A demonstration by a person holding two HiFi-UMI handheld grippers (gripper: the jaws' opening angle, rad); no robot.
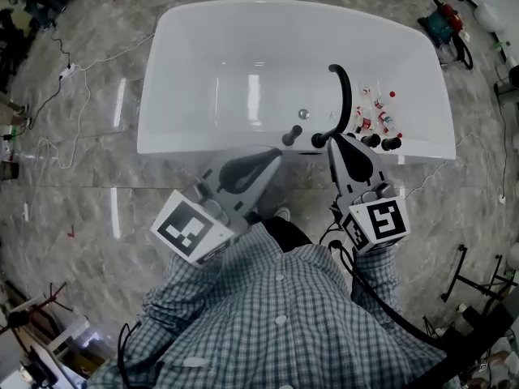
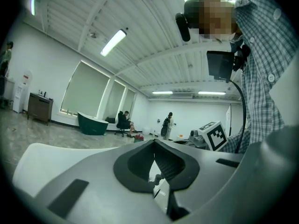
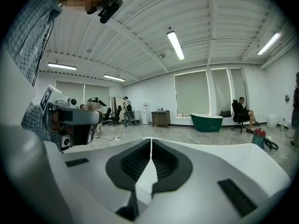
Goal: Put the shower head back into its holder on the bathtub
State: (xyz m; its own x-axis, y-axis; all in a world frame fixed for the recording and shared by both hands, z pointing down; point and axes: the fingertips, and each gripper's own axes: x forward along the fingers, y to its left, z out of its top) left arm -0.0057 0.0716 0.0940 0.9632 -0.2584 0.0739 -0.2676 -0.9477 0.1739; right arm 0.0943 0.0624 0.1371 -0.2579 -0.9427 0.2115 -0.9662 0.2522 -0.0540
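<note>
Bathtub [image 1: 186, 140], white, fills the far half of the head view. Dark tap fittings stand along its near rim. A slim stub [image 1: 290, 136] left of the curved spout [image 1: 346, 96] may be the shower head, apparently seated in its holder, but it is too small to confirm. The left gripper [image 1: 274, 156] and right gripper [image 1: 331, 143] hover over that rim.

Left gripper view: claw tips pinched together, holding nothing.

Right gripper view: claw closed and empty too.

The task looks finished or unstarted; the next move is checking the seating.

The head view looks steeply down on the white bathtub [image 1: 243, 47], while both gripper views face roughly level across the hall, sharing a green tub [image 2: 92, 124].
</note>
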